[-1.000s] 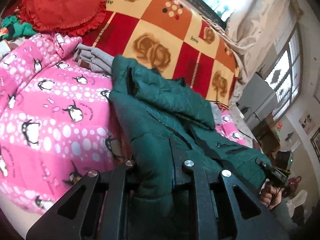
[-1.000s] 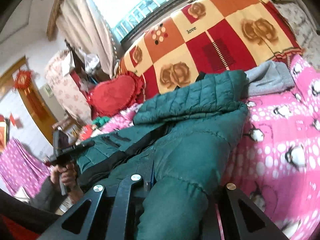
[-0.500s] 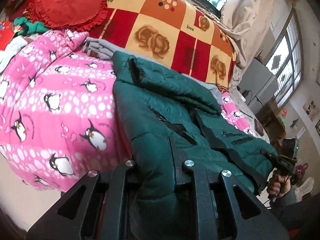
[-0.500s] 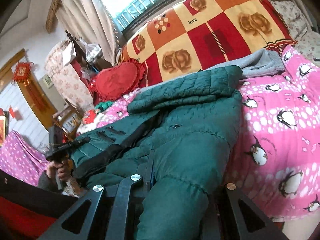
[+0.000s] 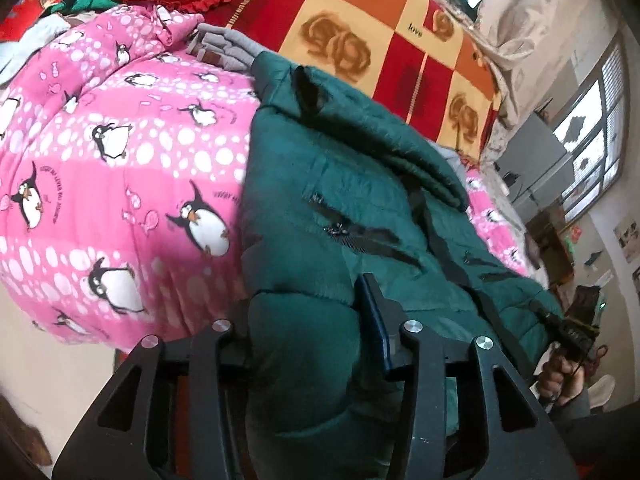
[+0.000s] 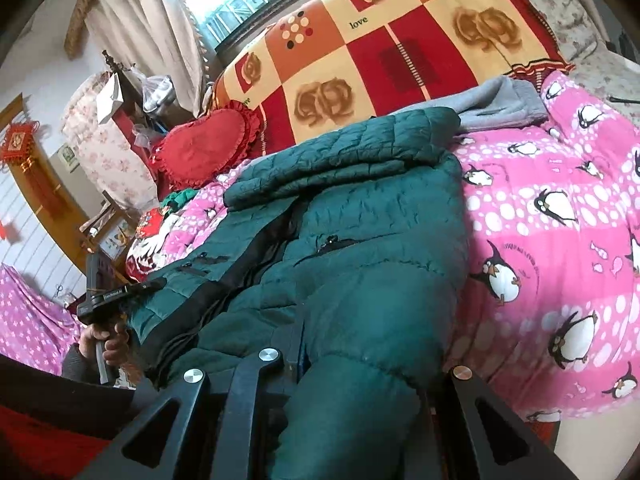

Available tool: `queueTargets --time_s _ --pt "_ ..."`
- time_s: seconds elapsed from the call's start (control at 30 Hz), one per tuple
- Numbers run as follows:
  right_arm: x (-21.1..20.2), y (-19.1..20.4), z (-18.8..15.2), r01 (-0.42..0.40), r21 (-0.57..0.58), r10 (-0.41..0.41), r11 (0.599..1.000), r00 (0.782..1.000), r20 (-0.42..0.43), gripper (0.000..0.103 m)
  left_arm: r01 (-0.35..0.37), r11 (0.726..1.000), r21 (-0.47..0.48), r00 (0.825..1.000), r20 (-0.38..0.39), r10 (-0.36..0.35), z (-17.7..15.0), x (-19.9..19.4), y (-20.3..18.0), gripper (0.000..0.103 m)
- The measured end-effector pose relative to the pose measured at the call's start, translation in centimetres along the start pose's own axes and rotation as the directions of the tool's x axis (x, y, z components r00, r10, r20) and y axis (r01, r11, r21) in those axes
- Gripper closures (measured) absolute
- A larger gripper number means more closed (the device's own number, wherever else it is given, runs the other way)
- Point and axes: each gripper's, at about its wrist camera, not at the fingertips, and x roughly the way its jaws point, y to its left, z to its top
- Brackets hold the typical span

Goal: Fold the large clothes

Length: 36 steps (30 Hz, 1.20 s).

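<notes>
A dark green padded jacket lies front-up across a pink penguin quilt, its hood toward the far side. My left gripper is shut on the jacket's near hem corner, with fabric bunched between the fingers. My right gripper is shut on the other hem corner of the jacket. The right gripper also shows in the left wrist view, and the left gripper in the right wrist view, each clamped at the jacket's edge.
A folded grey garment lies behind the hood. A red and orange checked blanket and a red heart cushion are at the bed's far side. The bed edge and floor are below me.
Both grippers have pulled the jacket's hem back toward the near edge of the bed. The jacket has slid and stretched out over the quilt. The grip is unchanged.
</notes>
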Motion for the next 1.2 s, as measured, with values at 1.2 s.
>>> queueTargets --time_s 1.2 --pt "0.1 1.6 -0.8 0.108 -0.054 -0.107 0.993 0.994 0.013 0.089 -0.407 0.908 0.097 0.912 0.09 0.399 -1.3 -0.2 -5.1 0.08"
